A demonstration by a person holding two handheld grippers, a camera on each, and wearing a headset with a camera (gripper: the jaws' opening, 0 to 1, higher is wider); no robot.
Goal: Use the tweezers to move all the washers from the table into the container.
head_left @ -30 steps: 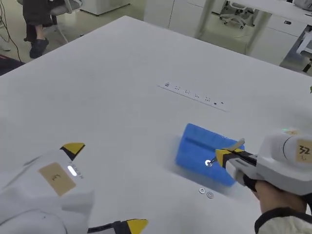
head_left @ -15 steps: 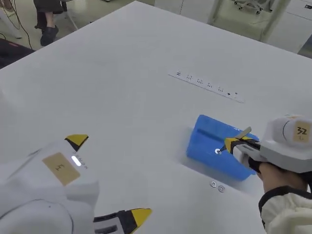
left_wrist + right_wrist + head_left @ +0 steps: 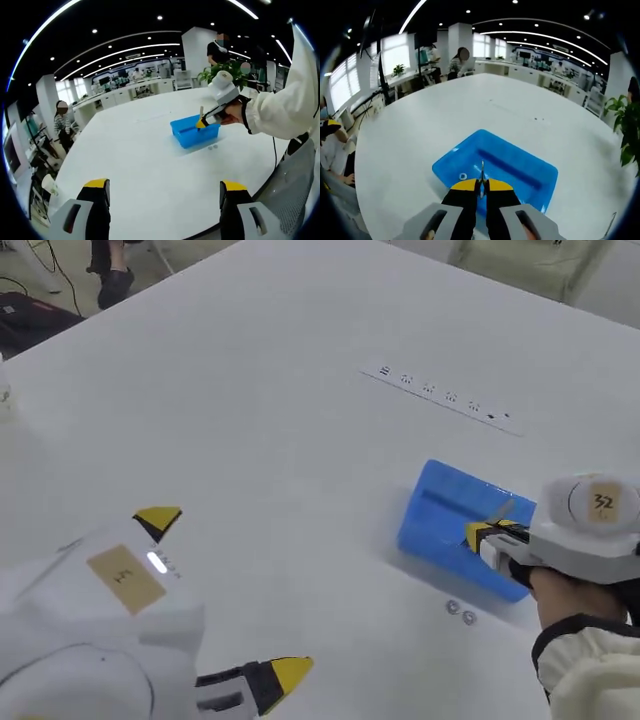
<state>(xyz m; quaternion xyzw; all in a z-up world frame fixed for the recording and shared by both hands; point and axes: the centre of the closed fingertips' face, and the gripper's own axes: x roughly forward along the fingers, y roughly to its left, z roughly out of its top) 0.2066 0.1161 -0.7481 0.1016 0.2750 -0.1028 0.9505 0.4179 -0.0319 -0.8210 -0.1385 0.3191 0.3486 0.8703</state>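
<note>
Head view: the washer I saw at the tips half a second ago is gone. My right gripper [image 3: 478, 537] hovers over the blue rectangular plastic container [image 3: 440, 505], with two small silver washers [image 3: 460, 612] on the white table [image 3: 250, 420] just beside it.
Left gripper view: my left gripper [image 3: 165, 187] is spread wide.
Right gripper view: the jaws are clenched on thin metal tweezers [image 3: 482, 172], their tips too fine to read. One loose washer [image 3: 463, 176] lies inside the container.

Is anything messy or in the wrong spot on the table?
Nothing is spilled or broken. Two washers lie on the table just outside the blue container, so they are not put away yet. One washer already sits inside it.
</note>
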